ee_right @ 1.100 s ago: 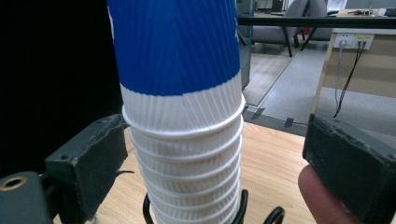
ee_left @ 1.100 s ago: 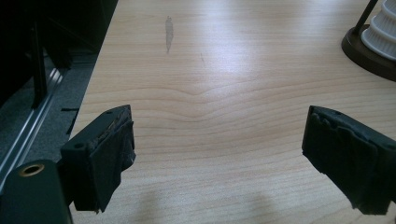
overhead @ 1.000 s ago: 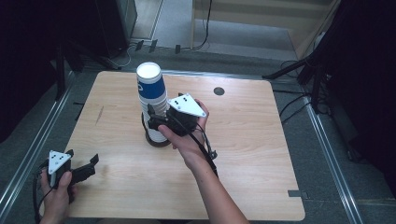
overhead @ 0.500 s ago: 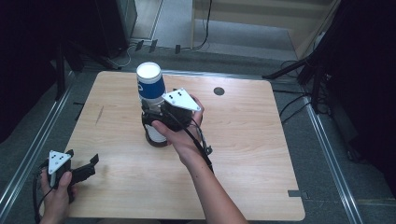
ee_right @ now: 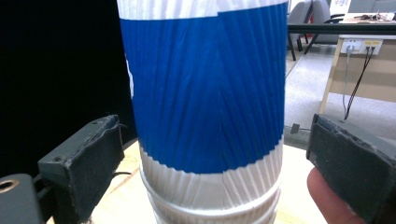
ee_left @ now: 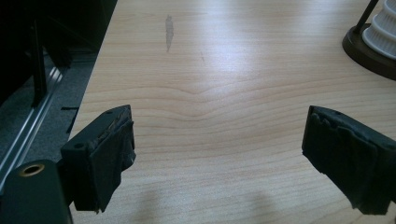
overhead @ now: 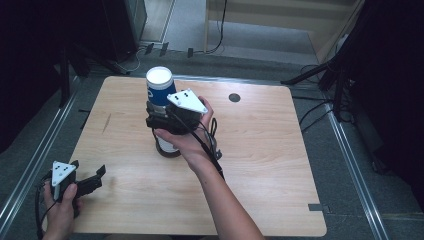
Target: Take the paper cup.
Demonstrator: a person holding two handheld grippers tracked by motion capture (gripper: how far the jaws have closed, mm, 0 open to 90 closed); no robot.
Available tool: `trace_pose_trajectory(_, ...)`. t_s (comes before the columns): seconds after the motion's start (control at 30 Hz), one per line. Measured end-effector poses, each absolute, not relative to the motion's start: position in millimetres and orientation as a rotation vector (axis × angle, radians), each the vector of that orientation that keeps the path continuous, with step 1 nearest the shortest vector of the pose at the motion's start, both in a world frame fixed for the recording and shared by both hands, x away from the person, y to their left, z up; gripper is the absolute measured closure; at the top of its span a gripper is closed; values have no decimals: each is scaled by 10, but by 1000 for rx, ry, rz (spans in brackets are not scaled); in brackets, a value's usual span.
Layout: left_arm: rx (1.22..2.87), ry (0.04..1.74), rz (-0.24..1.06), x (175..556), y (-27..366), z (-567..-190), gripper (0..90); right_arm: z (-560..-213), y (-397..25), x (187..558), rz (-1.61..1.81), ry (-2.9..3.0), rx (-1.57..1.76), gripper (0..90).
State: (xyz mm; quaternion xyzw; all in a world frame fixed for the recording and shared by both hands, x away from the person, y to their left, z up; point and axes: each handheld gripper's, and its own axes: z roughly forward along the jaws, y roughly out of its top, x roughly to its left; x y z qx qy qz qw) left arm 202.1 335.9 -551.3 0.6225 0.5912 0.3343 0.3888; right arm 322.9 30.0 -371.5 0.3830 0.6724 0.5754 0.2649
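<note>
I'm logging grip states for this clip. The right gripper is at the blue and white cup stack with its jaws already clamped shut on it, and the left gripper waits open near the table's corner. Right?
Not quite: the right gripper is not clamped. The right gripper view shows its jaws open, standing apart on either side of the blue and white cup stack with gaps showing. The rest holds: the left gripper waits open near the table corner.

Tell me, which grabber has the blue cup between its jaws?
The right gripper: its open jaws stand either side of the blue-and-white cup stack. The left gripper is open over bare table.
</note>
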Motion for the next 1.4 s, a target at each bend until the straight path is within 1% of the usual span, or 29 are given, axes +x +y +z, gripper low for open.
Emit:
trace_pose_trajectory(0.37, 1587, 1502, 850, 2021, 3359, -5513, 104, -3732, 378, 3336, 1544, 1800, 1041, 44)
trace_pose_trajectory(0.57, 1588, 1501, 850, 2022, 3359, -5513, 104, -3736, 412, 3364, 1541, 1787, 1044, 66)
trace_pose_trajectory(0.6, 1588, 1501, 850, 2022, 3359, -5513, 104, -3737, 419, 3374, 1541, 1785, 1050, 85)
trace_pose_trajectory(0.8, 1588, 1501, 848, 2022, 3359, -5512, 104, -3753, 449, 3384, 1541, 1776, 1038, 116)
trace_pose_trajectory(1.03, 1586, 1500, 848, 2022, 3360, -5513, 104, -3764, 465, 3374, 1540, 1763, 1042, 137)
trace_pose_trajectory(1.07, 1586, 1500, 847, 2022, 3360, -5513, 104, -3764, 465, 3375, 1541, 1764, 1032, 143)
trace_pose_trajectory(1.1, 1586, 1500, 847, 2022, 3360, -5513, 104, -3763, 469, 3362, 1542, 1767, 1023, 174)
trace_pose_trajectory(1.4, 1587, 1496, 843, 2023, 3362, -5513, 105, -3746, 472, 3359, 1529, 1770, 1012, 181)
